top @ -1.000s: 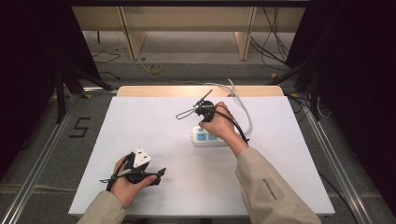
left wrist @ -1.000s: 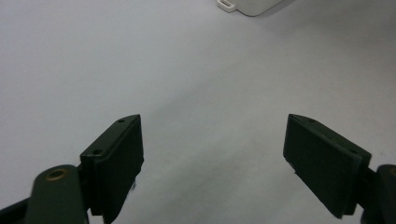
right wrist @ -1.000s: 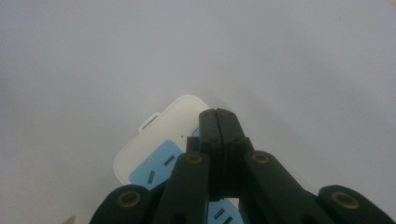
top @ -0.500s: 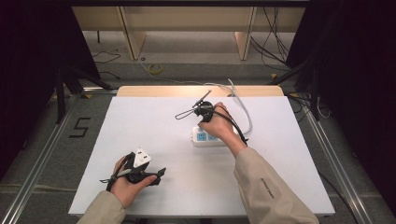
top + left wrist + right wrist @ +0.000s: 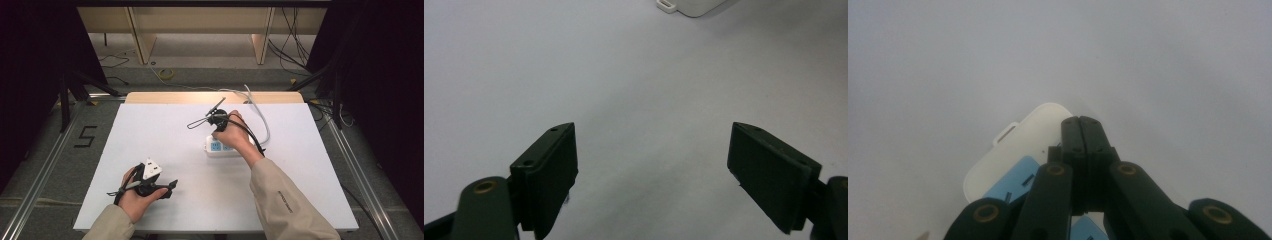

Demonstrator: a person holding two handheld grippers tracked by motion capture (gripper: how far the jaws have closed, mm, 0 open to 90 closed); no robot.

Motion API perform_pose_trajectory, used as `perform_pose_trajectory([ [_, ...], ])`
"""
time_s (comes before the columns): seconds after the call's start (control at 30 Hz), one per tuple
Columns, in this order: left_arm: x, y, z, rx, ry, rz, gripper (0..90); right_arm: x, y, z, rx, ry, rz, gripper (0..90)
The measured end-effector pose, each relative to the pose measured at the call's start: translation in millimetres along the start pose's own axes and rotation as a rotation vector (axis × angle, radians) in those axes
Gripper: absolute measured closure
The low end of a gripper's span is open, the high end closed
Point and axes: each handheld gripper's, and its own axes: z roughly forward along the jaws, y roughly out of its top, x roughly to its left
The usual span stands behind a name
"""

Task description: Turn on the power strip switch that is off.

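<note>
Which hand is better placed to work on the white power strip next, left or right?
Right, most likely. The right claw, jaws shut, sits directly over the white plastic power strip with blue socket faces. The left claw, jaws open, hovers over bare white table well short of it.

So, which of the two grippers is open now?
The left gripper, low on the table near the person: its fingers stand wide apart over bare table. The right gripper, over the white power strip, has its fingers pressed together.
</note>
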Motion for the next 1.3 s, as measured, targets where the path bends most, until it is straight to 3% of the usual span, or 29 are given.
perform_pose_trajectory([
  [1.3, -0.7, 0.3, 1.1, 0.001, -0.004, 0.002, 19.8, 3.9, -1.6, 3.4, 0.004, -0.022, -0.004, 90.0],
])
